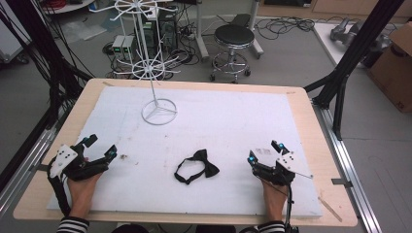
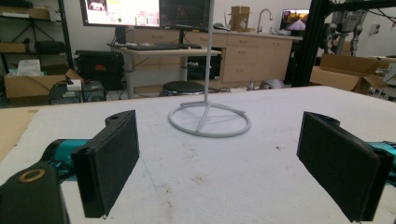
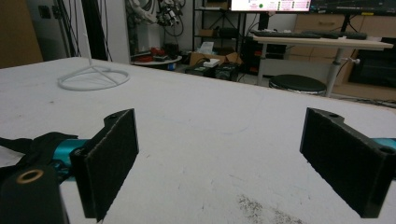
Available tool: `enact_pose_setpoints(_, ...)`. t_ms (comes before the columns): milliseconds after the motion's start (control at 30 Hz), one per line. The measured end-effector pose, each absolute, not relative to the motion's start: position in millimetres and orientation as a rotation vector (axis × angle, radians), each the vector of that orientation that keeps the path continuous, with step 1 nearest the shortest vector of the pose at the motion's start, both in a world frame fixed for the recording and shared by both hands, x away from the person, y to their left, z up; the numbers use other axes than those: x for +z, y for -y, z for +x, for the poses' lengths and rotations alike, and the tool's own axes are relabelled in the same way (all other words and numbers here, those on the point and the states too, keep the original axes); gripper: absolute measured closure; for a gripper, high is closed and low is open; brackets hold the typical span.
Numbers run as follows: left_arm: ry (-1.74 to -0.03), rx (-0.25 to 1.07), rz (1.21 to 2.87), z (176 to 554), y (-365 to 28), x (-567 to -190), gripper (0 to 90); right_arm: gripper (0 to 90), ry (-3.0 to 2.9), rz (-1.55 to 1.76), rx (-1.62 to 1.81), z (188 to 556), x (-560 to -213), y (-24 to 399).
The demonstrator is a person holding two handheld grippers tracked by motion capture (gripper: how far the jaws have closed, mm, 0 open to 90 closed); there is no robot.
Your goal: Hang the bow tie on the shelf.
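Observation:
A black bow tie [image 1: 198, 166] with its strap lies flat on the white mat, near the front middle. Part of it shows at the left edge of the right gripper view, as bow tie [image 3: 32, 142]. A white wire display stand [image 1: 158, 110] rises from its ring base at the back of the mat, and the stand base [image 2: 209, 119] lies straight ahead in the left gripper view. My left gripper [image 1: 100, 147] rests open at the front left. My right gripper [image 1: 265, 151] rests open at the front right, to the right of the bow tie. Both hold nothing.
The white mat [image 1: 233, 116] covers most of the wooden table [image 1: 301, 104]. Black frame posts [image 1: 357, 43] stand at both sides. A round stool [image 1: 233, 46], cables and boxes sit on the floor beyond the far edge. Small dirt marks dot the mat.

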State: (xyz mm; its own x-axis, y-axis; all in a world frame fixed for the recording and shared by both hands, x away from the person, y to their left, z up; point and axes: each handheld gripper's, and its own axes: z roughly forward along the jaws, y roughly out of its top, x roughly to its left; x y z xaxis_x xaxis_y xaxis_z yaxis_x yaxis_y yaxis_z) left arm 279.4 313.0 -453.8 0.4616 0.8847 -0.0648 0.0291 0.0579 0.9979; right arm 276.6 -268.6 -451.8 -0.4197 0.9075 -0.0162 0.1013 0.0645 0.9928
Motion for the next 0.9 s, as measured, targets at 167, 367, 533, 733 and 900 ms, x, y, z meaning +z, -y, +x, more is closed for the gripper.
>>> enact_pose_setpoints(167, -0.891, 0.79, 1.381, 279.9, -312.7, -452.3, 13.3, 10.7, -1.623, 1.028, 1.438, 275.8, -452.0, 269.1)
enact_pose_setpoints(367, -0.874, 0.748, 1.429, 280.8, -308.9, -437.0, 13.3, 10.6, -1.621, 1.029, 1.441, 275.8, -452.1, 269.1)
enact_pose_setpoints(533, -0.85, 0.743, 1.49, 282.1, -300.4, -421.4, 13.1, 10.6, -1.621, 1.029, 1.441, 275.8, -452.0, 269.1)
enact_pose_setpoints(733, -0.812, 0.704, 1.603, 285.1, -280.2, -392.9, 13.1, 10.6, -1.622, 1.031, 1.445, 275.4, -452.1, 269.1)
enact_pose_setpoints(900, -0.764, 0.641, 1.694, 290.6, -258.5, -375.7, 13.1, 10.6, -1.622, 1.031, 1.445, 275.3, -452.1, 269.1)
